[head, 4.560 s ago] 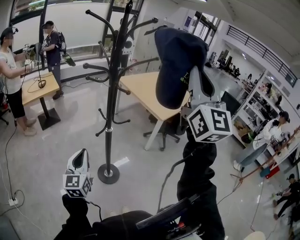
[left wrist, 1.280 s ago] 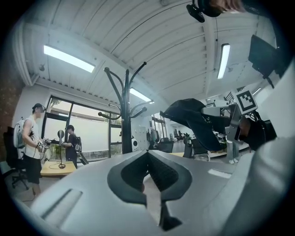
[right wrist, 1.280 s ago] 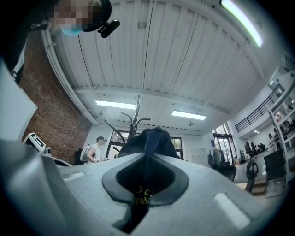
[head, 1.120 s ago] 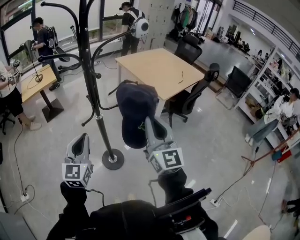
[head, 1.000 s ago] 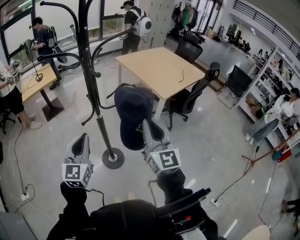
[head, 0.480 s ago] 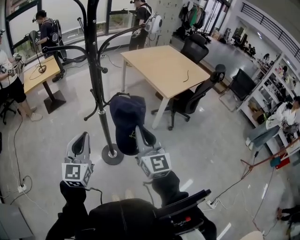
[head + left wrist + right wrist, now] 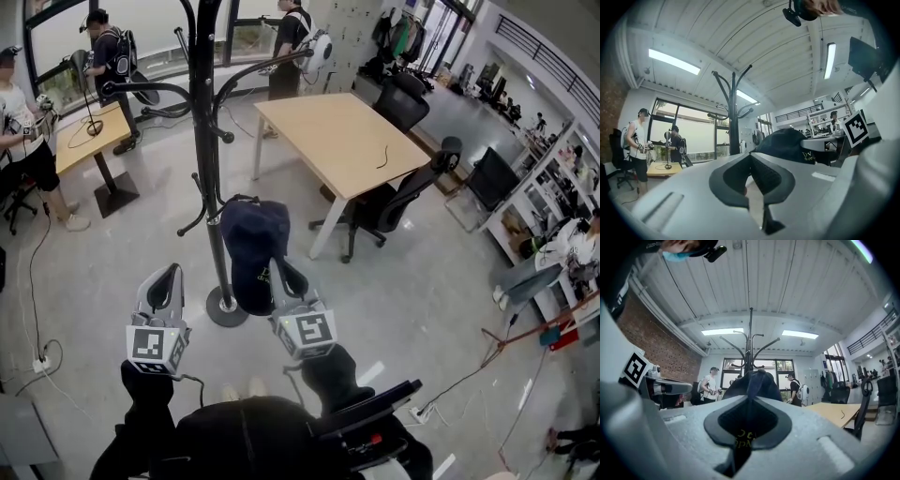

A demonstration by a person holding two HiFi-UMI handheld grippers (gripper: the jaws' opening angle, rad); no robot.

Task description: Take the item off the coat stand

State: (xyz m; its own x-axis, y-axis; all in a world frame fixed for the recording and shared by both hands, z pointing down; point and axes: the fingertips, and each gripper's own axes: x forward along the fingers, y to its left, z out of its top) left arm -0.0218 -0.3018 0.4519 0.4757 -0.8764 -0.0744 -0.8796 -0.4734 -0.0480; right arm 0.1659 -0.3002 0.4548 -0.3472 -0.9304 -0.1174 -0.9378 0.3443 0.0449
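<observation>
A dark navy cap [image 7: 251, 246] hangs free of the black coat stand [image 7: 208, 141], just right of its pole and above the round base [image 7: 225, 306]. My right gripper [image 7: 278, 274] is shut on the cap's lower edge, and in the right gripper view the cap [image 7: 752, 380] rises straight from the closed jaws of the right gripper [image 7: 749, 398], with the stand [image 7: 751, 345] behind it. My left gripper [image 7: 167, 278] hangs low at the left, shut and holding nothing. In the left gripper view the left gripper [image 7: 750, 155] points level, with the cap [image 7: 787, 143] to its right and the stand [image 7: 733, 117] ahead.
A light wooden table [image 7: 342, 141] and a black office chair [image 7: 394, 202] stand right of the coat stand. A smaller table [image 7: 89, 141] stands at the left with people around it. Another person [image 7: 292, 42] stands at the back. A cable [image 7: 33, 281] runs across the floor.
My right gripper has come down with the cap in it, away from the stand's hooks and closer to my body. The left gripper has stayed where it was.
</observation>
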